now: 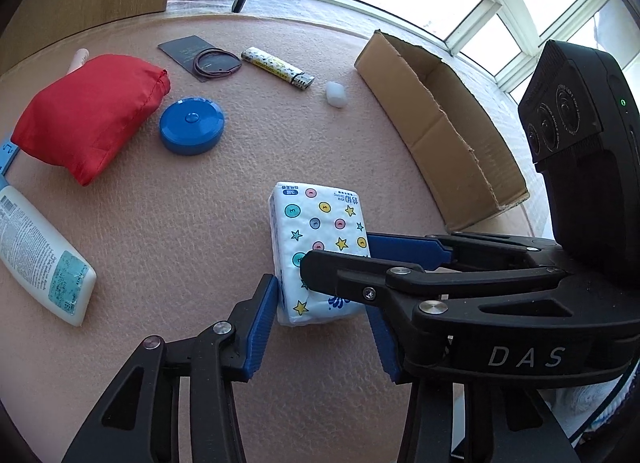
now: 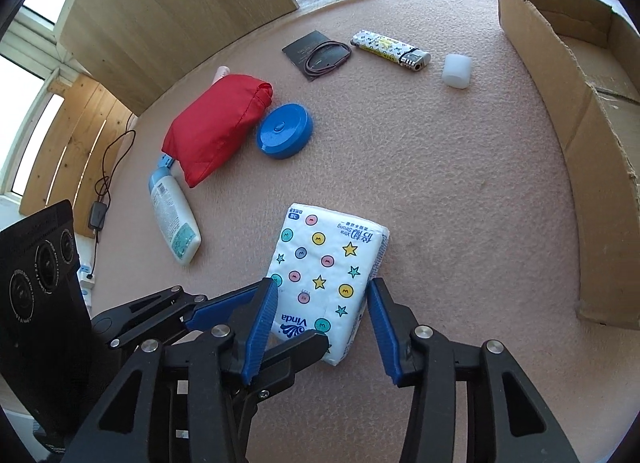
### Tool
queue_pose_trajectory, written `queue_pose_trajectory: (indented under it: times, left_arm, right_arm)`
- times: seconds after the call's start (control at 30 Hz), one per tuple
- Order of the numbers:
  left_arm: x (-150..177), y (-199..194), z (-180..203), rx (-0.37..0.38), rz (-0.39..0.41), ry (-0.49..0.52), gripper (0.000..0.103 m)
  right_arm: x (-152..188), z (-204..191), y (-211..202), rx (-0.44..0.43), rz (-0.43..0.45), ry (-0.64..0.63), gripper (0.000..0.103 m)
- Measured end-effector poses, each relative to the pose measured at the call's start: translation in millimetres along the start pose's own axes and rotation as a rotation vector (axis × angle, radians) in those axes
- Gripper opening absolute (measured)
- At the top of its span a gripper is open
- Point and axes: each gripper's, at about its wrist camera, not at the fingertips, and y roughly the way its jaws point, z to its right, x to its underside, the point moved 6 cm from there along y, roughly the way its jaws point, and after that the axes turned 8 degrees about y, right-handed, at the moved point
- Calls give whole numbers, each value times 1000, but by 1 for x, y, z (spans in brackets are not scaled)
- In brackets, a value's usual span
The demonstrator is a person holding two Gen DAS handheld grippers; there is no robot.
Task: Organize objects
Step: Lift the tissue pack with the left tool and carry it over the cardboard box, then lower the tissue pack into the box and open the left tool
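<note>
The tissue pack lies flat on the desk, and both claws stand around its near end. Our right claw is wide open, one blue finger at each long side of the pack, and it holds nothing yet; on the left side the finger seems to touch the wrapper, on the right side a small gap shows. Our left claw is also open and empty, and it straddles the same end from the other direction, so its black finger crosses over the pack.

We think the main risk is that the two claws hit each other when one closes, because they are crowded at the same place. The soft wrapper may also crumple or slip out.

Ahead and to the right of the right claw stands the open cardboard box, probably the target. Ahead are a lighter, a blue round case, a red pouch and a lotion bottle. The desk has a pink grained cover; windows give strong daylight behind.
</note>
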Motion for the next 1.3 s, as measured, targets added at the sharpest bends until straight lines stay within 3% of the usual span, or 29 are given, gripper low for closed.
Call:
queue_pose_trajectory:
  times: [0.5,0.9,1.3]
  left_arm:
    - [-78,-15,85,52,136,112,48]
    - [-122,27,169,116,133,197,48]
    - [-140,63,210,127,108,245,48]
  right_arm:
    - [-36,32,-100,39,227,-6,43]
    - [-56,101,-148,119,325,67,43]
    - [-62,147,-164,176,350,114,43]
